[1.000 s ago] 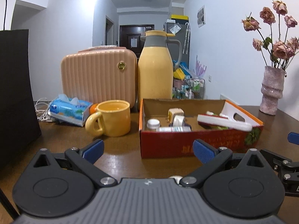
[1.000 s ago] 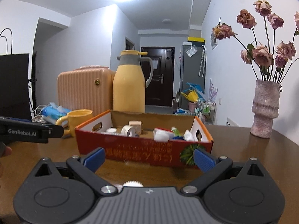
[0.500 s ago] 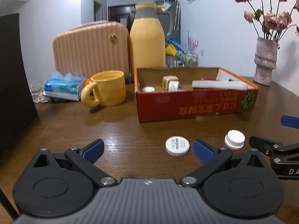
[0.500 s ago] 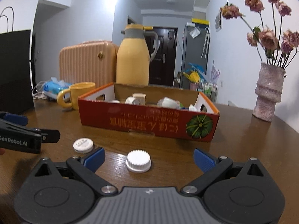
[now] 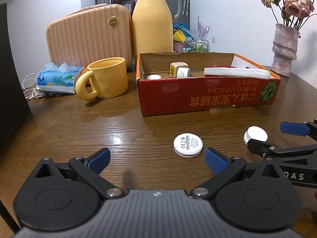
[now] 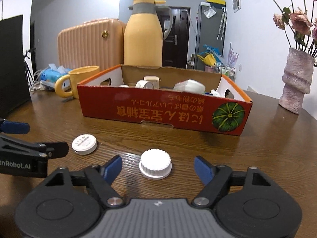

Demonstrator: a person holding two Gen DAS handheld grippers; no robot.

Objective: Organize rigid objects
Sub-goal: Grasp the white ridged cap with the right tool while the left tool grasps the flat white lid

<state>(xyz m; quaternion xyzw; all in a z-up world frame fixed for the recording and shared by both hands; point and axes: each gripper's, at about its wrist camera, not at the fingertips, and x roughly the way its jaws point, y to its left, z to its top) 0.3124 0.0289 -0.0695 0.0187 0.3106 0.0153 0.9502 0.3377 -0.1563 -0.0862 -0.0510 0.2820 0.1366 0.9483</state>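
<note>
Narrowing since earlier, the right claw [image 6: 158, 166] brackets the ribbed cap [image 6: 155, 166] ungripped; left claw [image 5: 157, 161] gapes empty.

Ribbed white cap [image 6: 155, 166] flat on the wood table, flat white disc [image 5: 188, 144] beside it, label up, red cardboard box [image 6: 162, 115] just behind, open-topped, small white items lying inside

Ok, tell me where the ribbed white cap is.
In the right wrist view the ribbed white cap lies on the table between the right gripper's open jaws, in front of the red box.
</note>
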